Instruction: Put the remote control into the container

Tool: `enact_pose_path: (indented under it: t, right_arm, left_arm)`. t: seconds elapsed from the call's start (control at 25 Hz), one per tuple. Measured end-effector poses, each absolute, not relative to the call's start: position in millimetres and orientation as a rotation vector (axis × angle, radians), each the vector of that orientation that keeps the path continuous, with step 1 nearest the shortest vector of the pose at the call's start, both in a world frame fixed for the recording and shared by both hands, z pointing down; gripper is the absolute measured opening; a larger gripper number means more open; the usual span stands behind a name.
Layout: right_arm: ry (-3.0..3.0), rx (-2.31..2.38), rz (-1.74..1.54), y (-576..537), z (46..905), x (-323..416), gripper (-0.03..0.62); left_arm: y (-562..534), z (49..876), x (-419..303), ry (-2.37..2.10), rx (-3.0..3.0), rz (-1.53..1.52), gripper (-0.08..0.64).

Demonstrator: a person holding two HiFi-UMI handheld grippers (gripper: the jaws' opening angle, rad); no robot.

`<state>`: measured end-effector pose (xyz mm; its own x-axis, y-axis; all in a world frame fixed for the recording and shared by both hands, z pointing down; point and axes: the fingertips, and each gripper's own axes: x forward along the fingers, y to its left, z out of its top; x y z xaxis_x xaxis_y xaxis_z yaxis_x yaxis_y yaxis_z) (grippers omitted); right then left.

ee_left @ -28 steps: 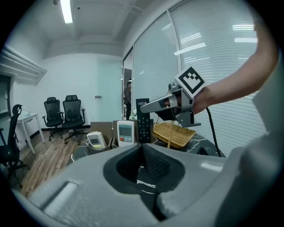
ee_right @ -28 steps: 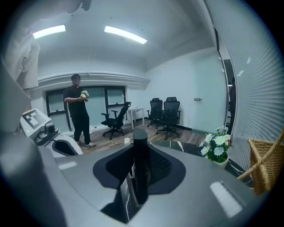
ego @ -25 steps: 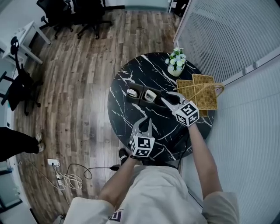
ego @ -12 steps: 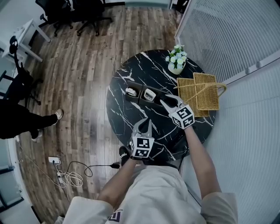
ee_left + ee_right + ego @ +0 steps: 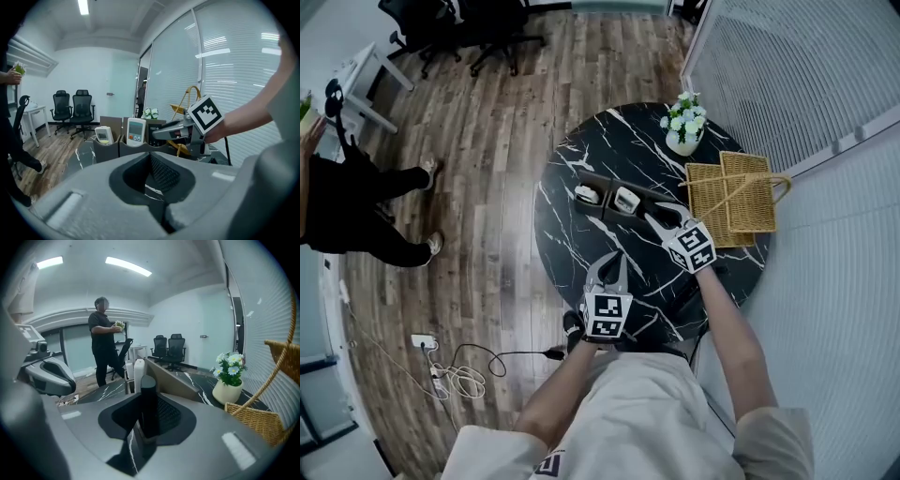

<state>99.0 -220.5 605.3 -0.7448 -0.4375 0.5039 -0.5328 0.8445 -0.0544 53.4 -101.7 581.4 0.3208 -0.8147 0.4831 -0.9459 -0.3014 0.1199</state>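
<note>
A dark open-topped container (image 5: 602, 185) stands on the black marble table (image 5: 581, 159). Two white remotes (image 5: 586, 195) (image 5: 625, 200) stand in its left and middle compartments. My right gripper (image 5: 660, 217) is shut on a black remote control (image 5: 148, 399), held upright at the container's right end. In the left gripper view that black remote (image 5: 154, 130) shows beside the white ones (image 5: 136, 131); whether its foot is inside the compartment is hidden. My left gripper (image 5: 613, 259) hovers shut and empty over the table's near side, pointing at the container (image 5: 110, 152).
A wicker basket (image 5: 733, 192) with a hoop handle sits right of the container. A white pot of flowers (image 5: 684, 131) stands at the table's far side. A person (image 5: 356, 211) walks on the wood floor at left. Cables (image 5: 459, 375) lie on the floor.
My right gripper has edged a little nearer the container with the black remote. The left gripper has stayed put. The person on the floor has walked further into view at left.
</note>
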Motion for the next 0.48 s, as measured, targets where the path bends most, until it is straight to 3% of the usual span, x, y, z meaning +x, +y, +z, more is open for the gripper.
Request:
enact_pose_path:
  t: [0.32, 0.48]
  right_arm:
    - [-2.519, 0.776, 0.307, -222.0, 606.5, 107.6, 0.098]
    - [-2.489, 0.796, 0.270, -218.7, 602.2, 113.2, 0.140]
  left_arm:
    - [-102.2, 581.1, 52.4, -1.566, 2.210, 0.470, 0.003]
    - [-104.0, 575.2, 44.7, -1.583, 2.179, 0.456, 0.003]
